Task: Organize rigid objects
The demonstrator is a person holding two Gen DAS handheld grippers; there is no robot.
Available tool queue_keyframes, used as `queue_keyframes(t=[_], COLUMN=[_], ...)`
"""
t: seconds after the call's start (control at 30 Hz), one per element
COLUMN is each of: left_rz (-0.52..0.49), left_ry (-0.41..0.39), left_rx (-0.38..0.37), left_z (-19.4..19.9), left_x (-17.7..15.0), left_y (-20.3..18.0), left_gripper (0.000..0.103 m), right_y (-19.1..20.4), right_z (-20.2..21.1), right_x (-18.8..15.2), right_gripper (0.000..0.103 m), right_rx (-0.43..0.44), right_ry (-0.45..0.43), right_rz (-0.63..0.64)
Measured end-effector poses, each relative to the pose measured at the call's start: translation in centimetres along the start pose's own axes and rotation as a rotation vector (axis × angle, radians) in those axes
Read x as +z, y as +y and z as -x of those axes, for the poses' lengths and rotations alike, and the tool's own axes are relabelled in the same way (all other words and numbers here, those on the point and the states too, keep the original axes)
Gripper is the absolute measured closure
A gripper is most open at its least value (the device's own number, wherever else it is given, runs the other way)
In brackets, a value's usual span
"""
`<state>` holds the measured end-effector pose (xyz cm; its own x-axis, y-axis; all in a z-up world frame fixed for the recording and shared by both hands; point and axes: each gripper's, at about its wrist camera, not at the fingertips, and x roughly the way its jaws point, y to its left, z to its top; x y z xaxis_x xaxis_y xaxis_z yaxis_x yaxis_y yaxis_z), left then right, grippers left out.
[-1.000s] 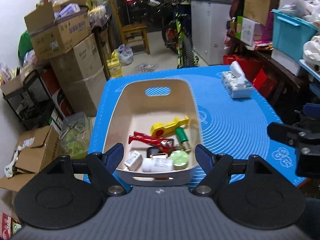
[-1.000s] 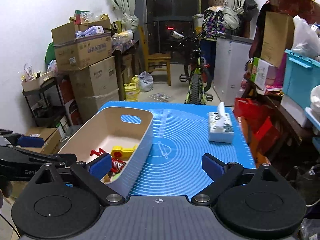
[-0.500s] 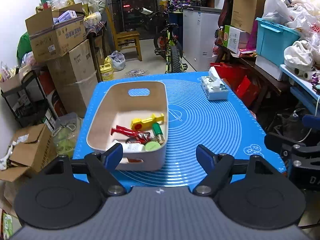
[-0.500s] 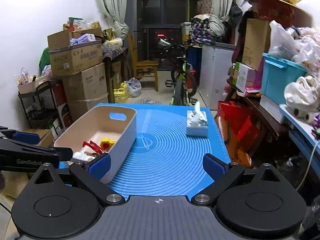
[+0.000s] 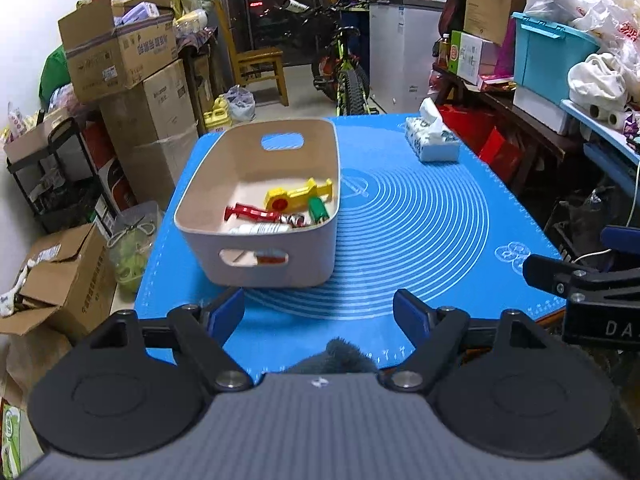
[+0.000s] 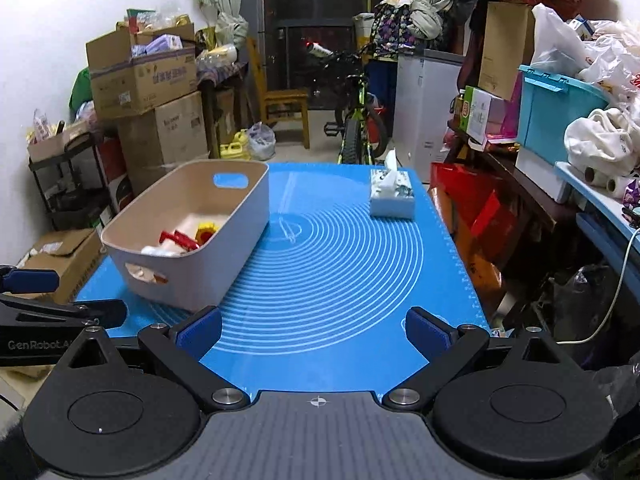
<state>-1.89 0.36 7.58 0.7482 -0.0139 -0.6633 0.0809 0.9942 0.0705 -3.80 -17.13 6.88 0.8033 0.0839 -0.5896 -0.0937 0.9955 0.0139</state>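
Cluttered storage space rings the work surface: stacked cardboard boxes at the upper left of both views, a bicycle at the top centre, a teal crate at the upper right.

At the bottom of the left wrist view, the left gripper (image 5: pixel 319 314) has its blue-padded fingers (image 5: pixel 224 314) spread wide with nothing between them, hanging over the near edge of the blue mat (image 5: pixel 420 220). The right gripper (image 6: pixel 314 330) is likewise spread wide and empty, low in its own frame above the mat's near edge. Each tool shows at the side of the other's view, well apart.

Beyond the fingers, the beige bin (image 5: pixel 264 256) stands on the left half of the mat, its handle cutout facing the cameras. Inside lie the rigid objects: a yellow toy (image 5: pixel 298 198), a red toy (image 5: pixel 246 213), a green piece (image 5: pixel 316 209) and a white tube (image 5: pixel 256 229), bunched toward the near right corner. A tissue pack (image 5: pixel 434 144) sits alone at the far right.

Compared with a second ago, both grippers have drawn back and up from the bin, which now appears smaller and farther off. No loose item remains on the mat, so the sorting looks finished, and the retreat reads as the closing move.
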Motion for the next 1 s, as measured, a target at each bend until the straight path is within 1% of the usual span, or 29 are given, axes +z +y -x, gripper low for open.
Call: queue_keyframes(t=[0.13, 0.33, 0.43, 0.67, 1.0], left_rz=[0.031, 0.034, 0.042, 0.039, 0.044], left_ry=[0.023, 0.038, 0.033, 0.026, 0.027], left_rx=[0.012, 0.002, -0.005, 0.005, 0.010], left_z=[-0.7, -1.7, -2.1, -2.7, -3.0], left_x=[-1.5, -3.2, -3.6, -4.2, -4.3], left_y=[0.2, -0.1, -0.1, -0.3, -0.3], left_gripper=[0.021, 0.021, 0.021, 0.021, 0.021], right_y=[0.3, 0.0, 0.0, 0.4, -0.4], right_z=[-0.5, -1.0, -1.3, -1.9, -2.3], right_x=[-0.8, -2.4, -3.4, -4.9, -5.4], right_gripper=[0.005, 0.005, 0.005, 0.005, 0.005], right_rx=[-0.020, -0.028, -0.026, -0.034, -0.039], right_ry=[-0.002, 0.010, 0.015, 0.012, 0.017], right_rz=[0.017, -0.009, -0.015, 0.001, -0.038])
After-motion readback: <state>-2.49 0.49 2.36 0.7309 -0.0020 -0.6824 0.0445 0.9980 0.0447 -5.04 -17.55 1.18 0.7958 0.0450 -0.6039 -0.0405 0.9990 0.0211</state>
